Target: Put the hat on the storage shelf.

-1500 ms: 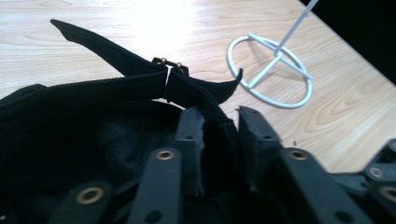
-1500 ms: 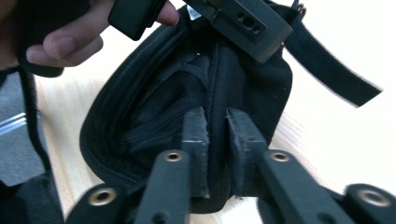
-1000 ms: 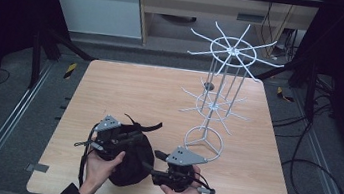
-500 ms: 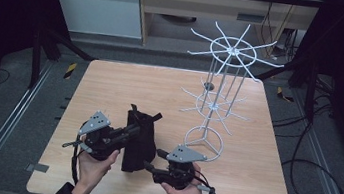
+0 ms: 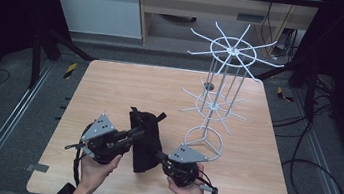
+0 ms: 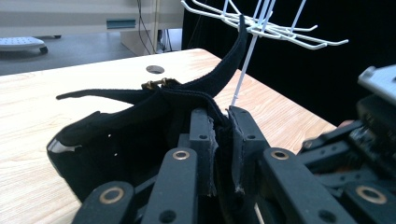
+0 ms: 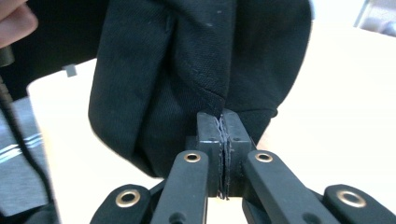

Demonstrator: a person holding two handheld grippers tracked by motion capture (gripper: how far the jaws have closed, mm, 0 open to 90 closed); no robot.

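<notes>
Raised since before, the black cap (image 5: 145, 141) hangs pinched between both grippers (image 5: 130, 135) (image 5: 161, 157) — the right jaws have just been closing on its fabric, perhaps too shallowly, so it could slip.

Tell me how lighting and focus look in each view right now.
High view: dim, dark surroundings, table evenly lit, rack sharp. Left gripper view: well lit; cap strap crisp, near jaws a bit soft. Right gripper view: table overexposed to near white, the black cap's folds readable, edges soft.
</notes>
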